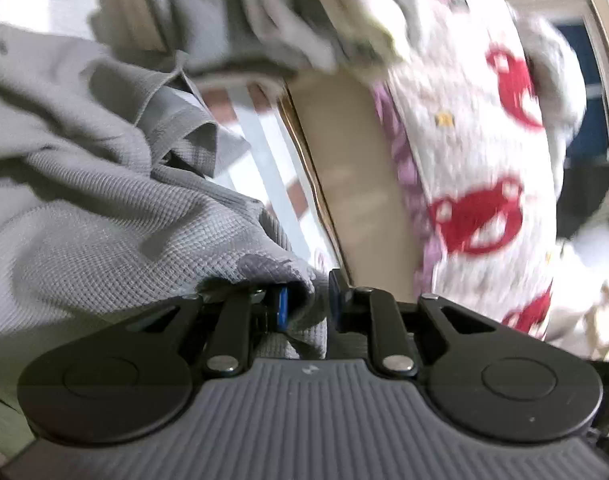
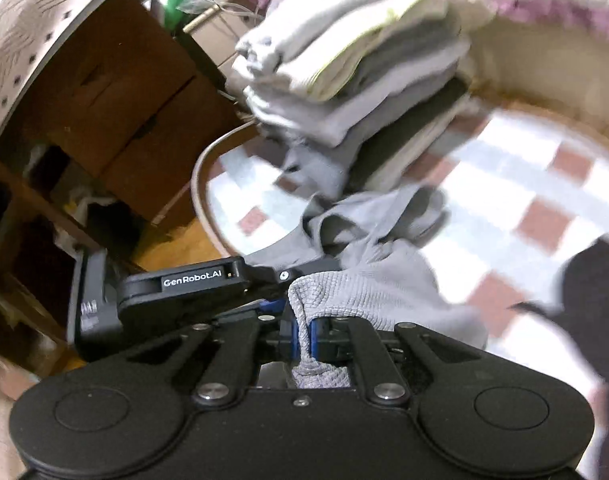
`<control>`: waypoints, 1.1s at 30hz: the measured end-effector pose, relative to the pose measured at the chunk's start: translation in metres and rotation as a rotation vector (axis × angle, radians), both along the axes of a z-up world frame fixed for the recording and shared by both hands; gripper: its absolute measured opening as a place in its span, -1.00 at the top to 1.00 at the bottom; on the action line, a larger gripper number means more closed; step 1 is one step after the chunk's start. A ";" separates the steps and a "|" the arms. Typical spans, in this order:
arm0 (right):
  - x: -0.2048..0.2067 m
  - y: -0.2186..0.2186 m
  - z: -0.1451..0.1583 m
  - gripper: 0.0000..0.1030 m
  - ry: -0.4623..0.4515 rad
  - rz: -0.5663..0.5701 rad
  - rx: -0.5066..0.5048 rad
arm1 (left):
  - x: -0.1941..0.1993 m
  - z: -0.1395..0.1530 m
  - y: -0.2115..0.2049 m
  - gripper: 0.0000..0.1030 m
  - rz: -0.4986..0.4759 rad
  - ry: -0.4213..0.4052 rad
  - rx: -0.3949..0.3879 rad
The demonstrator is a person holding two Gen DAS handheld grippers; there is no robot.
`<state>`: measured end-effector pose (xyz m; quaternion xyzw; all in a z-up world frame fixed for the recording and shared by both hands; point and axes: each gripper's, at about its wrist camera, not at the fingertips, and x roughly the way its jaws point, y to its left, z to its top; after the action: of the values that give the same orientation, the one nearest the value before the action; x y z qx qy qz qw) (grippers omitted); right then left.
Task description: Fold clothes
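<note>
Nearest, right gripper (image 2: 302, 332) clamped on a bunched edge of grey waffle-knit garment (image 2: 368, 280); left gripper (image 1: 306, 300) likewise pinching that cloth (image 1: 84, 220), draped leftward. Beyond, crumpled across red-and-white checkered surface (image 2: 536, 184). Farther back, stack of folded grey and cream clothes (image 2: 344, 76) beside white fleece blanket with red prints (image 1: 464, 160).

The left gripper (image 1: 308, 300) has a grey ribbed body, black arms, round black discs, shiny silver screws and blue pads. The right gripper (image 2: 302, 330) is all black with silver screws and blue pads.
</note>
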<state>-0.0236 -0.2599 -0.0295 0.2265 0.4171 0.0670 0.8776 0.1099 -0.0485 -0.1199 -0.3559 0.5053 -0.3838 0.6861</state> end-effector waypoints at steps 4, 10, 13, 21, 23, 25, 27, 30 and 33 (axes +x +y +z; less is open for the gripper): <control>-0.032 -0.032 -0.012 0.86 0.068 -0.130 -0.126 | -0.026 0.002 -0.049 0.81 -0.100 -0.152 0.226; -0.055 -0.073 -0.072 0.87 0.069 -0.128 -0.148 | -0.043 -0.017 -0.085 0.89 -0.164 -0.287 0.515; -0.056 -0.087 -0.088 0.87 0.033 -0.121 -0.172 | -0.057 -0.019 -0.094 0.89 -0.148 -0.413 0.671; -0.074 -0.109 -0.069 0.90 -0.164 -0.120 -0.510 | -0.116 0.013 -0.141 0.92 -0.078 -0.899 1.095; -0.080 -0.130 -0.054 0.90 -0.195 -0.142 -0.519 | -0.123 0.031 -0.142 0.92 -0.073 -0.888 1.051; -0.090 -0.152 -0.037 0.91 -0.214 -0.171 -0.496 | -0.130 0.049 -0.143 0.92 -0.068 -0.877 1.006; -0.102 -0.176 -0.019 0.91 -0.228 -0.205 -0.470 | -0.137 0.066 -0.145 0.92 -0.063 -0.865 0.962; -0.123 -0.203 0.007 0.91 -0.248 -0.245 -0.533 | -0.153 0.092 -0.159 0.92 -0.076 -0.927 0.900; -0.135 -0.232 0.030 0.91 -0.219 -0.285 -0.622 | -0.170 0.114 -0.181 0.92 -0.135 -0.937 0.763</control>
<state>-0.1589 -0.4922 0.0003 -0.0041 0.2854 -0.1624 0.9446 -0.0602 -0.2293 -0.0060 0.1551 0.2728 -0.3341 0.8888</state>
